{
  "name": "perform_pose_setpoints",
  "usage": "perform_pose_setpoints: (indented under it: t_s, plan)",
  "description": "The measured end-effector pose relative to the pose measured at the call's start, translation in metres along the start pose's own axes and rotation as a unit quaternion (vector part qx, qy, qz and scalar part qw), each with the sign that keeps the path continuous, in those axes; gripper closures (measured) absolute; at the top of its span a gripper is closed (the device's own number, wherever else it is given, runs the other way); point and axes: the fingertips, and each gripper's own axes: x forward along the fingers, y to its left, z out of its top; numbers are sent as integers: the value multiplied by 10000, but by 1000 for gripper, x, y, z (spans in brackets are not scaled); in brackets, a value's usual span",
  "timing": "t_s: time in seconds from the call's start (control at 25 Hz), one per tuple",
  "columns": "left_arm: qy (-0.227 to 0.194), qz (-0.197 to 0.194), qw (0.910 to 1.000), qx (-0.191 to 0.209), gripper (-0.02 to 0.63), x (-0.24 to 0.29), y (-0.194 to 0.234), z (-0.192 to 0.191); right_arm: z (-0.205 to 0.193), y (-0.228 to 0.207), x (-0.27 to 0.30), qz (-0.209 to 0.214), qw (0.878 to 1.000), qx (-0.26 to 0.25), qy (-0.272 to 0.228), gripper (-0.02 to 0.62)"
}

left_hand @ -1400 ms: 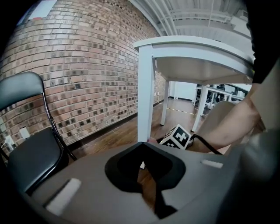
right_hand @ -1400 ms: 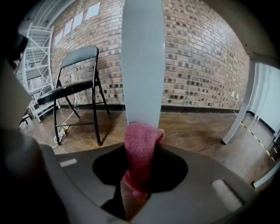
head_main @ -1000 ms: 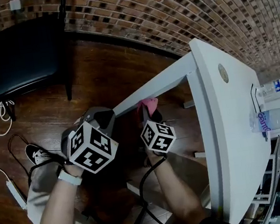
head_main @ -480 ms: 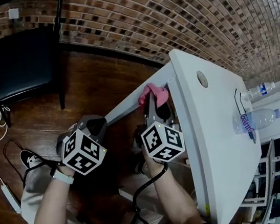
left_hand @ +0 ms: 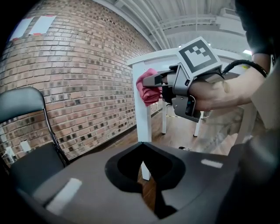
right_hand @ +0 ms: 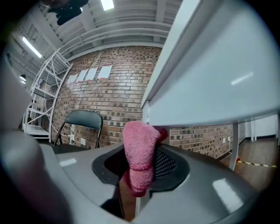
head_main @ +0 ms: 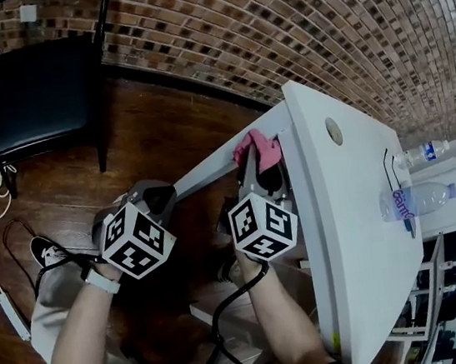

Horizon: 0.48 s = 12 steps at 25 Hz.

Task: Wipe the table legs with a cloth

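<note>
Right gripper, pinching the pink cloth, has reached the table leg's top, upstroke seemingly complete; left gripper jaws pressed together, empty.

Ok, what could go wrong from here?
1. The cloth is only a bunched fold in the right hand-held gripper; dragging it along the table leg could pull it free.
2. It sits tight under the tabletop, so the gripper may knock that edge.
3. The left hand-held gripper hangs clear, so nothing steadies the tabletop.

table leg partly behind cloth, chair top cropped
</note>
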Motion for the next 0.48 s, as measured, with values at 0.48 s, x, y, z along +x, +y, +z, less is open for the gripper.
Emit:
perform_pose_setpoints:
  t_s: [0.48]
  plan:
    - [64,-30,9999,114,604,3,-3,1,-29,-1,4,110,9996,38,262,471]
